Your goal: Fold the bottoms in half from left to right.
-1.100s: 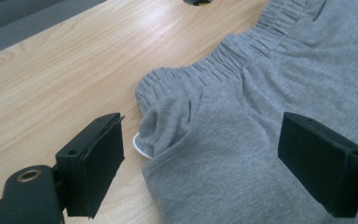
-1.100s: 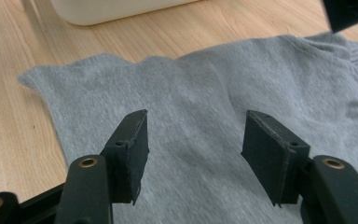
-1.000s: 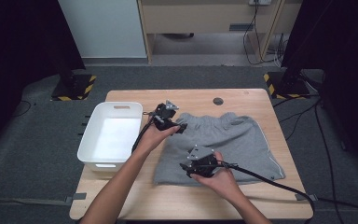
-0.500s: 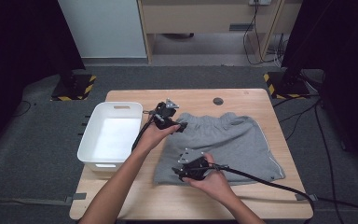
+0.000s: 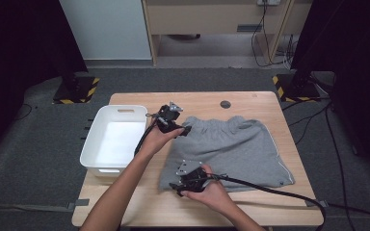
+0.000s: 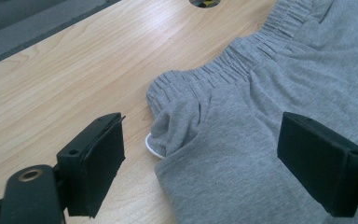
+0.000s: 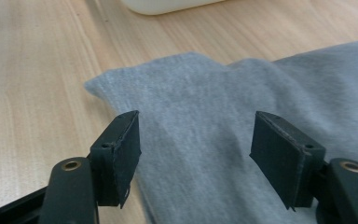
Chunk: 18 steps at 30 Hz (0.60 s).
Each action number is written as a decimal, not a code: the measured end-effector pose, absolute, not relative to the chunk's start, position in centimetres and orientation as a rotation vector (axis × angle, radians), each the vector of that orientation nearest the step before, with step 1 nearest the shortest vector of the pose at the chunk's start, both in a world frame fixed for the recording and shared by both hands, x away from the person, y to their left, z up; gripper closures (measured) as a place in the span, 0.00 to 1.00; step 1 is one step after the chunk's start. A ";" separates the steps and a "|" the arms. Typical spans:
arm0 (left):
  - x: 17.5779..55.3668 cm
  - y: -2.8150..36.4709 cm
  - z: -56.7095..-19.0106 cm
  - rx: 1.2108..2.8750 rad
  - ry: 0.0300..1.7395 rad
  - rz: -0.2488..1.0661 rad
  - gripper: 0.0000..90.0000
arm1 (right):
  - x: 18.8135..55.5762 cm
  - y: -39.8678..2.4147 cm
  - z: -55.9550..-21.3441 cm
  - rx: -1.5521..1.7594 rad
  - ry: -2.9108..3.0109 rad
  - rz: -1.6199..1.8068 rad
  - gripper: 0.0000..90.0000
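Grey shorts (image 5: 231,149) lie flat mid-table, white bin (image 5: 113,139) at their 9 o'clock. Left gripper (image 5: 180,129) hovers wide open, empty, at the waistband corner; right gripper (image 5: 179,186), jaws just opening, nothing gripped, at the near hem corner. Judged step: lining up grasps for a fold; next, both must close on cloth.

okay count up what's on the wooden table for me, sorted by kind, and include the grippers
Grey shorts: 1
White bin: 1
Grippers: 2, the left gripper at the waistband corner and the right gripper at the near hem corner, both open
Total: 4
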State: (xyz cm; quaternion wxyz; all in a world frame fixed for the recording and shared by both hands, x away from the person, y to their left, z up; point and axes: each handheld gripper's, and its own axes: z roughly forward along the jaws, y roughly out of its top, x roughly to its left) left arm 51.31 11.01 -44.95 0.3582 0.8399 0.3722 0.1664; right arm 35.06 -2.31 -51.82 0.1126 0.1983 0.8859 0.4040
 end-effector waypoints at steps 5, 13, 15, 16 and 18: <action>51.2 10.9 -44.9 2.165 0.956 0.426 0.16 | 34.8 -2.2 -52.2 0.548 2.624 1.196 0.40; 51.1 10.6 -44.9 2.170 0.948 0.425 0.16 | 34.7 -2.1 -52.5 0.534 2.651 1.163 0.60; 51.1 10.6 -44.9 2.168 0.946 0.426 0.16 | 34.7 -2.2 -52.5 0.516 2.673 1.171 0.75; 51.1 10.6 -44.9 2.167 0.947 0.426 0.16 | 34.7 -2.2 -52.4 0.504 2.671 1.169 0.82; 51.1 10.7 -44.8 2.169 0.946 0.427 0.16 | 34.7 -2.4 -52.2 0.491 2.676 1.166 0.92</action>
